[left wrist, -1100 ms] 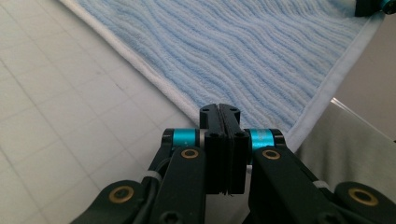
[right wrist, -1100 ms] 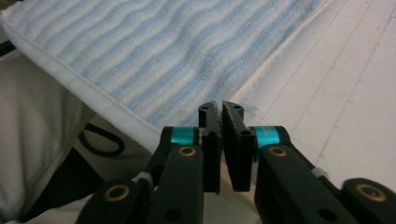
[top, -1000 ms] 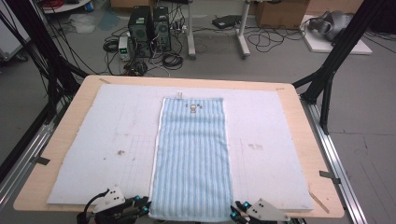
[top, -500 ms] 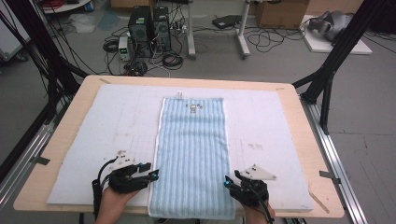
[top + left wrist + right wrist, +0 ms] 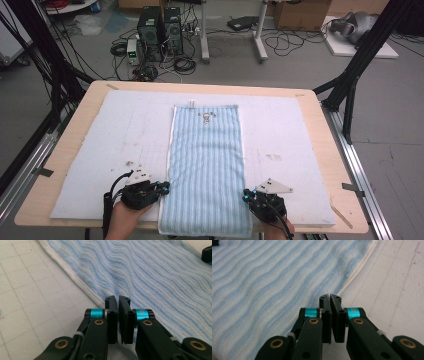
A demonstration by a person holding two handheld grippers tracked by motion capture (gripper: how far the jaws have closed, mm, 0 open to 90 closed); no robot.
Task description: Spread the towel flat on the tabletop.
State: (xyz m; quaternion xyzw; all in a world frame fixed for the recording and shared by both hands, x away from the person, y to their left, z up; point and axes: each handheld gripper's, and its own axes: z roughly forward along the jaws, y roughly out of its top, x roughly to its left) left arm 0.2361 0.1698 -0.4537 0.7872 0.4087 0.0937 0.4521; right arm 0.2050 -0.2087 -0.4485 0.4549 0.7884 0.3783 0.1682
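From above, my left gripper (image 5: 162, 188) and right gripper (image 5: 246, 196) have just clenched on the blue towel's (image 5: 207, 165) long edges, at 7 and 5 o'clock on the worktop (image 5: 320, 125). My left gripper (image 5: 118, 299) view shows the towel (image 5: 150, 277) edge pinched; my right gripper (image 5: 329, 298) view shows the same on the towel (image 5: 274, 282).

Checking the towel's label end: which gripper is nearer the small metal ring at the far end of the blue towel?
Neither clearly. Left gripper sits at the blue towel's near left edge, right gripper at its near right edge, both far from the ring.
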